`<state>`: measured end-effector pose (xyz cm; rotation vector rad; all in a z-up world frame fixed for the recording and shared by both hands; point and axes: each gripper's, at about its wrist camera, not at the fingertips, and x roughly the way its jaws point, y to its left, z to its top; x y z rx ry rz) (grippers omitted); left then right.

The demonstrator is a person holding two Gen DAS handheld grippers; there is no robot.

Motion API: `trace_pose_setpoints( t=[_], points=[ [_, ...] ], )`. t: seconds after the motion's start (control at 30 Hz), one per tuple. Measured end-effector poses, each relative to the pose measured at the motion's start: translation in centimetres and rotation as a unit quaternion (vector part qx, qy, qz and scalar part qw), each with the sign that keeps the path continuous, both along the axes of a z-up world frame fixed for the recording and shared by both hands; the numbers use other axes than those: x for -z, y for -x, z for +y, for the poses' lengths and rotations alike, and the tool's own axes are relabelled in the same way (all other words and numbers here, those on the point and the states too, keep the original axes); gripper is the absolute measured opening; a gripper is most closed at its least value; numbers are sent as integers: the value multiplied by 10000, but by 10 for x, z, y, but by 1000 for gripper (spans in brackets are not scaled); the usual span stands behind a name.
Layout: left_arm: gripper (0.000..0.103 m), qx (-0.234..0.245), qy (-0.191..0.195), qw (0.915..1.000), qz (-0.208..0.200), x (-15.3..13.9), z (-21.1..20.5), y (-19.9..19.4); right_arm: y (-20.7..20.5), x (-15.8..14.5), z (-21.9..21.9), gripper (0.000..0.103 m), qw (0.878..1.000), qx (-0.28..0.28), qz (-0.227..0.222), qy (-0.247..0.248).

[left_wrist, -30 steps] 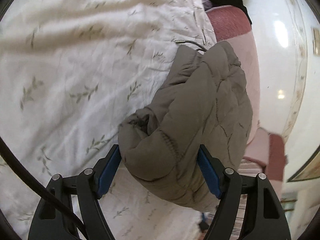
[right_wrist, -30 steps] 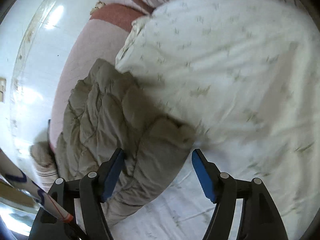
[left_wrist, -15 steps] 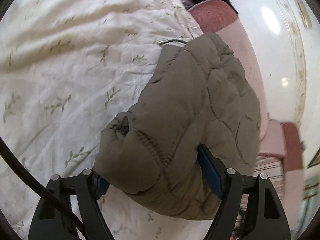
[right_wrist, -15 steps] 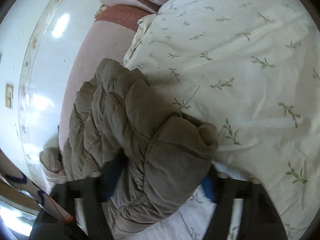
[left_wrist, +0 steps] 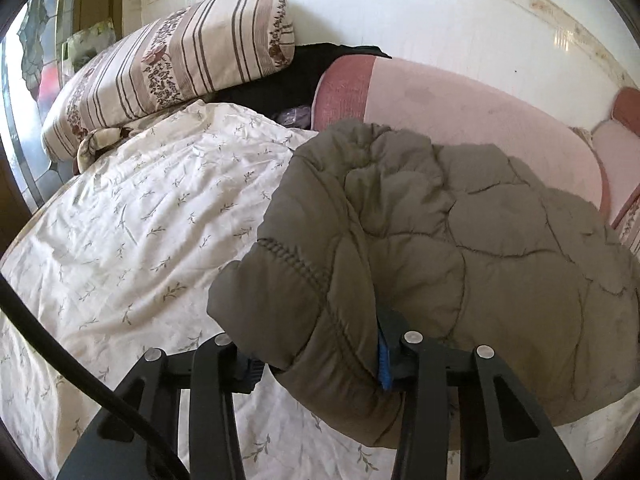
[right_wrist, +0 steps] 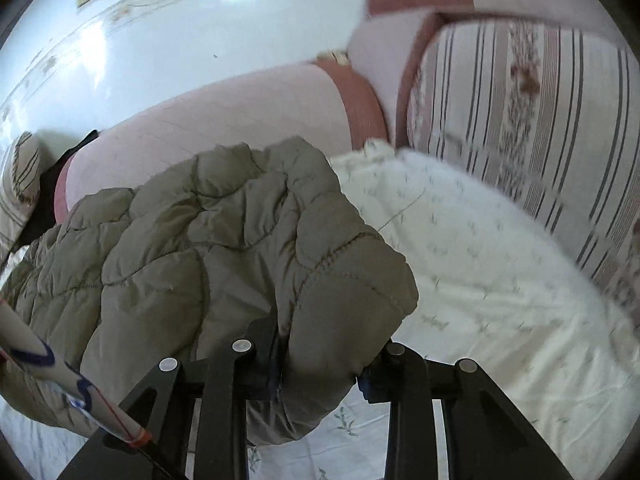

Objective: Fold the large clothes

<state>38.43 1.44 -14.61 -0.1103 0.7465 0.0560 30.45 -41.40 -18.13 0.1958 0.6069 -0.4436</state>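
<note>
A khaki quilted padded jacket (left_wrist: 460, 248) hangs lifted above a bed with a white leaf-print quilt (left_wrist: 132, 240). My left gripper (left_wrist: 316, 356) is shut on the jacket's left end, and the fabric bulges over and hides most of the blue pads. The jacket also shows in the right wrist view (right_wrist: 192, 248). My right gripper (right_wrist: 320, 376) is shut on its right end, with thick folds squeezed between the jaws. The jacket stretches between the two grippers and sags in the middle.
A striped floral pillow (left_wrist: 160, 72) lies at the head of the bed, with dark clothing (left_wrist: 288, 80) beside it. A pink padded headboard (left_wrist: 460, 120) runs behind, against a white tiled wall (left_wrist: 400, 8). Another striped pillow (right_wrist: 540, 120) lies at the right.
Both grippers closed on the jacket's ends and lifted it off the quilt. Both views tilted up from the bed towards the headboard and wall.
</note>
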Motion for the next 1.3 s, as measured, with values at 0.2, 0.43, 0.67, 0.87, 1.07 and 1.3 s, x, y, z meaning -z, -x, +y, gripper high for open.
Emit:
trace_pose_setpoints(
  t=[0.2, 0.43, 0.67, 0.87, 1.07, 1.3],
  points=[
    [40, -103, 64, 9999, -87, -18, -2, 13, 18, -20, 13, 30, 9990, -164, -101, 399],
    [40, -69, 242, 9995, -199, -41, 7, 64, 71, -44, 18, 30, 9986, -372, -312, 212],
    [40, 39, 312, 9993, -202, -41, 17, 141, 142, -34, 20, 30, 9987, -425, -287, 23],
    [41, 173, 117, 9997, -135, -23, 16, 188, 178, -15, 15, 30, 9990, -406, -108, -150],
    [45, 122, -216, 9992, 306, 18, 9, 194, 178, 28, -4, 37, 9960, -349, 505, -648],
    [62, -50, 654, 9967, 476, 13, 41, 195, 207, 35, -56, 57, 9710, -87, 71, -2390]
  ],
)
